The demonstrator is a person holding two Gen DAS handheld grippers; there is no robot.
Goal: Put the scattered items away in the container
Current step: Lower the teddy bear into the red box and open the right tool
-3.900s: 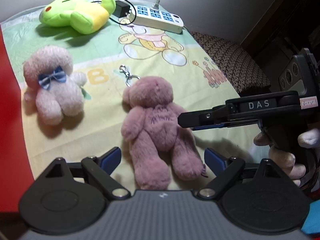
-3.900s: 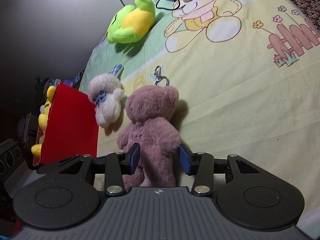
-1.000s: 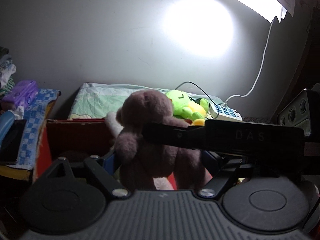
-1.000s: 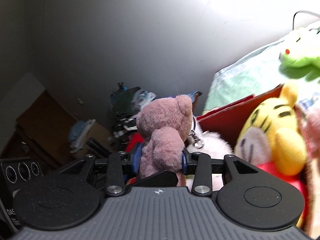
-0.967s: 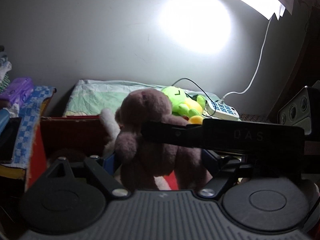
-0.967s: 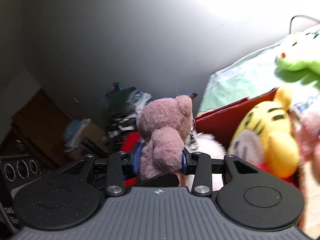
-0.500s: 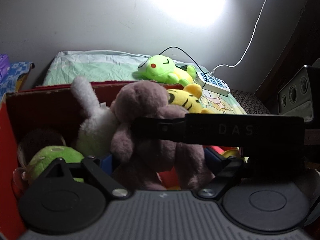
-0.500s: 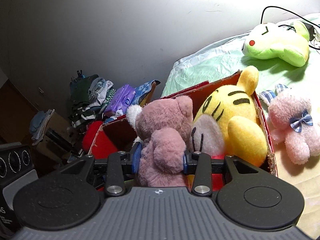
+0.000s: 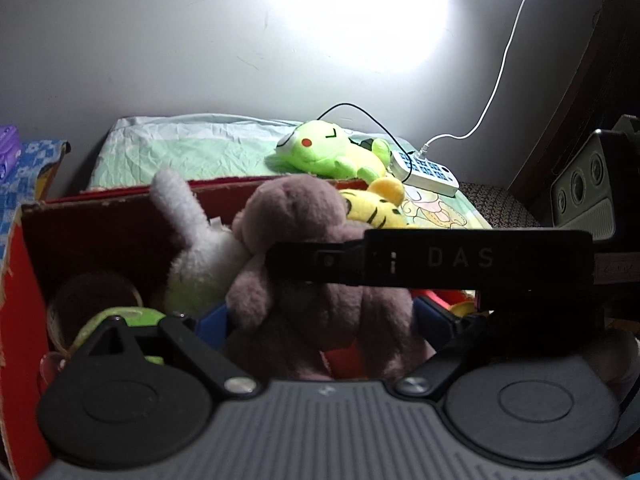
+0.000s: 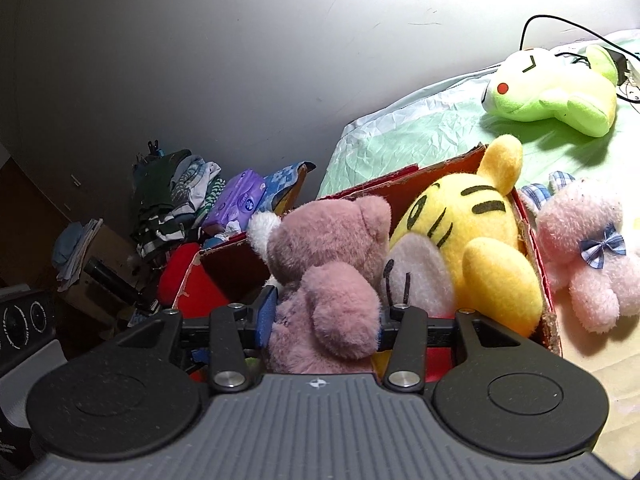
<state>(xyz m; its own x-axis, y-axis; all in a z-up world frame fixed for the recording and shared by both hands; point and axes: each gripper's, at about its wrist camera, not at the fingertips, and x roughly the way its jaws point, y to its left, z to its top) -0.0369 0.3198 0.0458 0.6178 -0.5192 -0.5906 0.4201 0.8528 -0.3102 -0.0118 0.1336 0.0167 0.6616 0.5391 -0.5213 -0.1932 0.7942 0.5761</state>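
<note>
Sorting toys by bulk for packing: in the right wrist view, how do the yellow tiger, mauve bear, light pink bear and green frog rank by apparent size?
1. yellow tiger
2. mauve bear, though it sits nearest the camera, so unsure
3. light pink bear and green frog: alike; the frog lies farther back.

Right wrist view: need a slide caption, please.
Right gripper opening around mauve teddy bear over red box.
</note>
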